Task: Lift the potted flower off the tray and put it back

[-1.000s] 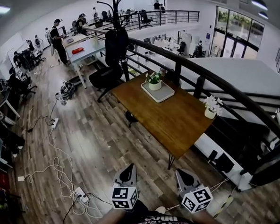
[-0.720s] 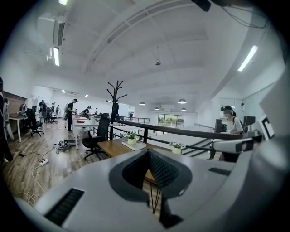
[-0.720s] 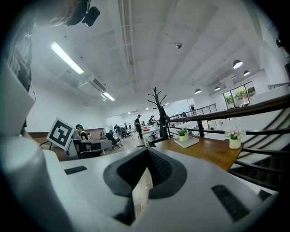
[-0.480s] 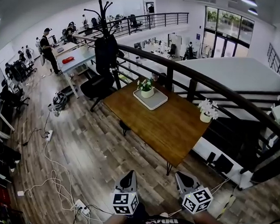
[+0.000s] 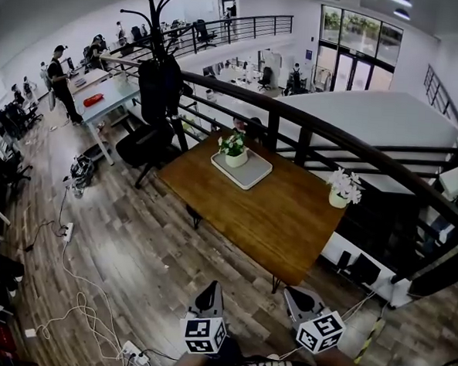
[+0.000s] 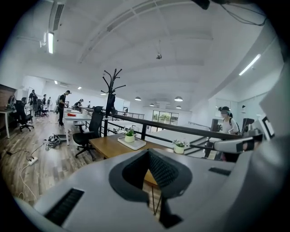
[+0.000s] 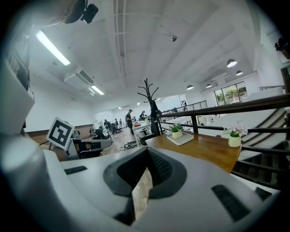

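Fingers [image 6: 164, 171] of left gripper [image 5: 211, 292] found clenched, empty; right gripper [image 5: 295, 297] likewise. Potted flower [image 5: 233, 146] noted upright on tray [image 5: 254, 174], far end of table [image 5: 281, 220], well apart. Judged approach step. Next: close in, spread fingers around pot.

Your head camera looks steeply down from above and well back from the long brown wooden table [image 5: 274, 212]. The cameras on your left hand-held gripper [image 5: 210, 293] and right hand-held gripper [image 5: 298, 297] look nearly level along their jaws, sharing that same distant table.
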`<state>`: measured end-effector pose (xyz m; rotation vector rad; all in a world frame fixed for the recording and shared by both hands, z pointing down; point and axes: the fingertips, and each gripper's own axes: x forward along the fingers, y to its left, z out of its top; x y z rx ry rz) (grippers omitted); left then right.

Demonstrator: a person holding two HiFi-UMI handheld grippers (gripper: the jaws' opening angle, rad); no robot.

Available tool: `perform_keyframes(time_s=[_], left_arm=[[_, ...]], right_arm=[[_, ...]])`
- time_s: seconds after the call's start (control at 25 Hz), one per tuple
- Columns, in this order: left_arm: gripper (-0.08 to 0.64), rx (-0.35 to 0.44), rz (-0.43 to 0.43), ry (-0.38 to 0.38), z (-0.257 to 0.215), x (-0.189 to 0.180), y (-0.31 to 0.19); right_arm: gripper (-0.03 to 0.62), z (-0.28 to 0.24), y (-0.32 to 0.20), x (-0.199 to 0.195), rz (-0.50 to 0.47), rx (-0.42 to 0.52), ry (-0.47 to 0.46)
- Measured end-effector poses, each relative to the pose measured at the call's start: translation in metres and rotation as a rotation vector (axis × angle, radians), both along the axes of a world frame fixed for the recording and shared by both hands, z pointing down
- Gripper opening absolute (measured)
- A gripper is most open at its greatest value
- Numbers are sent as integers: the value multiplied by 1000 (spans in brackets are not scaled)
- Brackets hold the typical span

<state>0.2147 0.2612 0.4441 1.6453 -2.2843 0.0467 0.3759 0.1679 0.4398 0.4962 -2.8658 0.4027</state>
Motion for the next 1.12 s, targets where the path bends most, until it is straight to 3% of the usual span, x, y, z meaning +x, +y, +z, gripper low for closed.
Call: perform_keyframes(time_s=[0.24,0.8,1.12], left_arm=[[8,5,-5,7,2,-69,-12],[8,48,95,3,-3,-170,-35],[8,67,45,41,-3,-213,-23]], right_arm=[[-8,-1,-9,-62,2,6,1],[-8,-17,-22,-170,75,52,21],[-8,-19,-17,-203,59,83,44]])
